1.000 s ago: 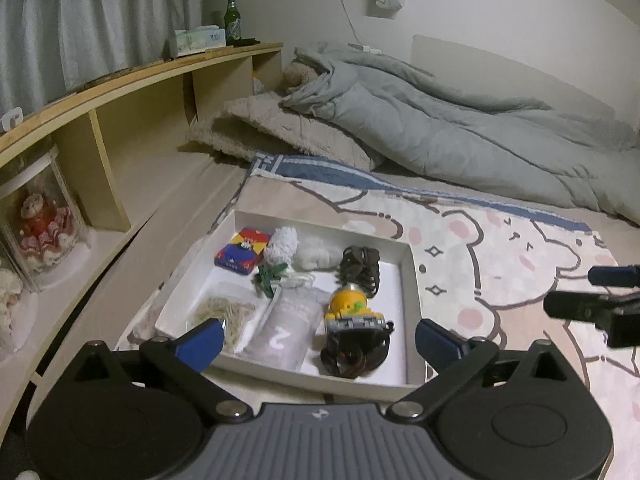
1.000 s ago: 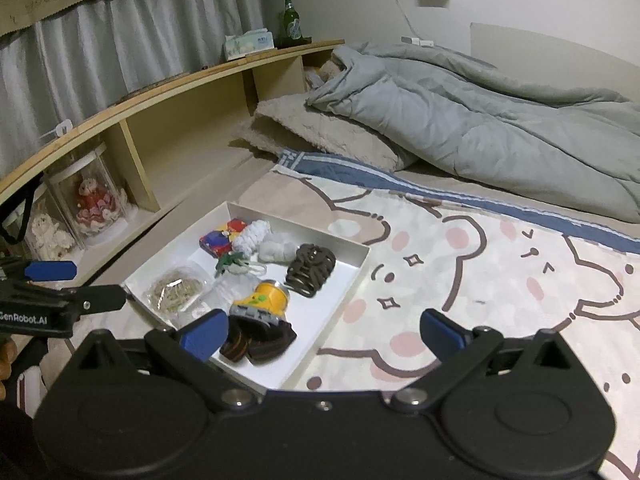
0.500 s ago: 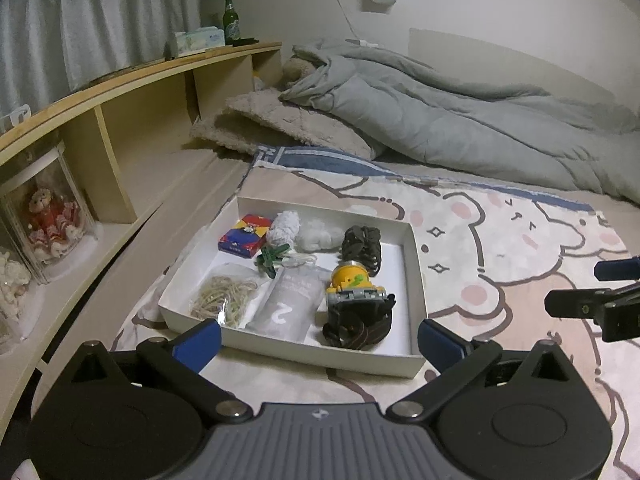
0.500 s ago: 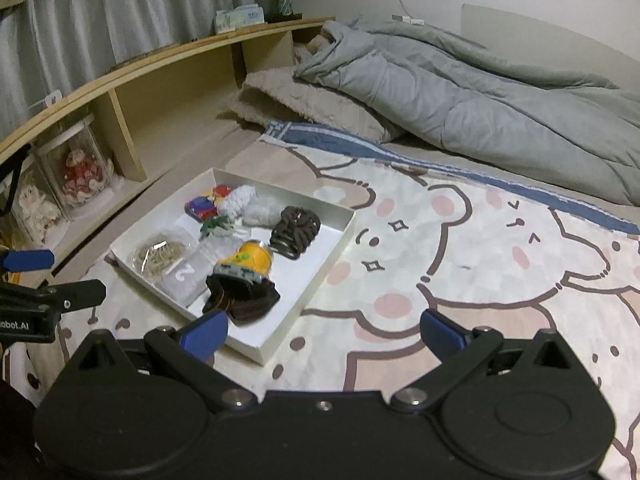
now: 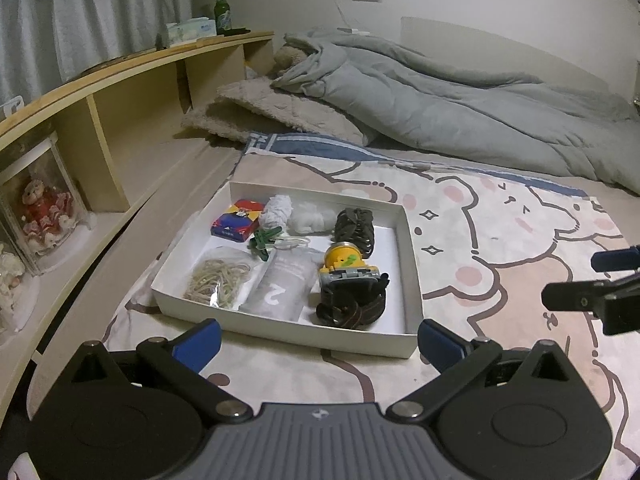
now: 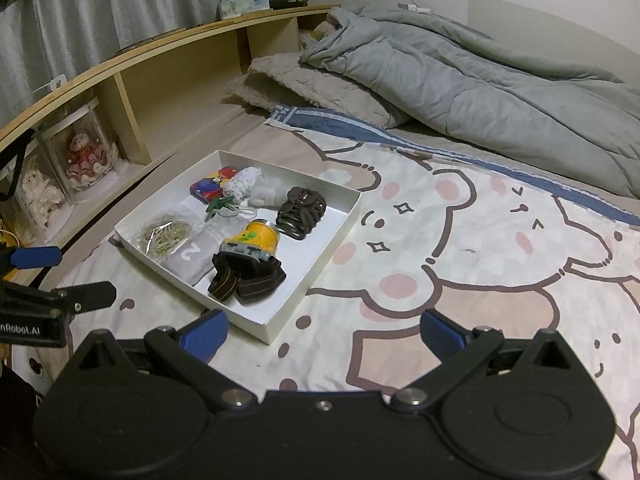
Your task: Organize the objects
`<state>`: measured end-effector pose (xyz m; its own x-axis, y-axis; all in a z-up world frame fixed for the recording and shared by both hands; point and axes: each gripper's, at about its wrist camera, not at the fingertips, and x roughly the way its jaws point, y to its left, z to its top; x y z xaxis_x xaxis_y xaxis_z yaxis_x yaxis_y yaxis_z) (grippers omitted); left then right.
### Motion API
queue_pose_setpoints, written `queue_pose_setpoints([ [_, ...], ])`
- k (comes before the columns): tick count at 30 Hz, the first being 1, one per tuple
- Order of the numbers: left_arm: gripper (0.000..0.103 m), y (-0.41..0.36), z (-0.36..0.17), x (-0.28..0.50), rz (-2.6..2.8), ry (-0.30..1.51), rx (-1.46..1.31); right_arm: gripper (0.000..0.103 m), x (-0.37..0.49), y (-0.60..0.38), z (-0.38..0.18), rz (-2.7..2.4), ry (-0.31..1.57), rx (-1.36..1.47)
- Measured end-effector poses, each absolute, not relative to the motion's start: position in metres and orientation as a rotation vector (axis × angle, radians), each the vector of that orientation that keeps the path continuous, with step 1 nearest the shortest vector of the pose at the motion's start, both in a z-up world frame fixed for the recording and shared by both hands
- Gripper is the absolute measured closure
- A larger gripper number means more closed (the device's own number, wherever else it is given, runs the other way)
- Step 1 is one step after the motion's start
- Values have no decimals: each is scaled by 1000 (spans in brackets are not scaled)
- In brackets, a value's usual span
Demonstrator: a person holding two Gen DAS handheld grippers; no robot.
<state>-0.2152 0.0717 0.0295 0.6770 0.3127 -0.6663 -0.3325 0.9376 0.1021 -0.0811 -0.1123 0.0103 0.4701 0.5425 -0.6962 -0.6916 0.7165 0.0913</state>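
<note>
Work surface: a bed covered by a bear-print blanket (image 5: 500, 240), cream with pink and brown outlines and a blue border strip along its far edge. A white shallow box (image 5: 412, 276) lies on the blanket toward the bed's left edge. Box contents: a red-and-blue card pack (image 5: 238, 220) in the far left corner; white cloth bundles (image 5: 296, 214) beside it; a brown hair claw clip (image 5: 356, 226) at the far right; a green clip (image 5: 262, 240) mid-box; a bag of rubber bands (image 5: 218, 276) in the near left corner; a grey pouch marked "2" (image 5: 284, 284); a yellow headlamp (image 5: 346, 262) on its dark strap (image 5: 354, 306) at the near right.

A grey duvet (image 5: 440, 104) and a beige pillow (image 5: 280, 112) are heaped at the far end of the bed. A wooden shelf unit (image 5: 120, 92) runs along the left edge, holding a cased doll (image 5: 40, 212) in a low compartment, with a green bottle (image 5: 221, 12) and tissue box (image 5: 190, 30) on top. Grey curtains (image 5: 92, 20) hang behind.

Left claw (image 5: 318, 338): wide apart, empty, just before the box's near wall. Right claw (image 6: 324, 330): wide apart, empty, near the box's near right corner.
</note>
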Motion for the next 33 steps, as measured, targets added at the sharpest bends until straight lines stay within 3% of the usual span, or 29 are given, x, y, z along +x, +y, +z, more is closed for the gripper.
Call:
queue_pose_setpoints([
  [33, 0, 72, 28, -217, 353, 748, -51, 0, -78, -112, 9, 762, 788, -227],
])
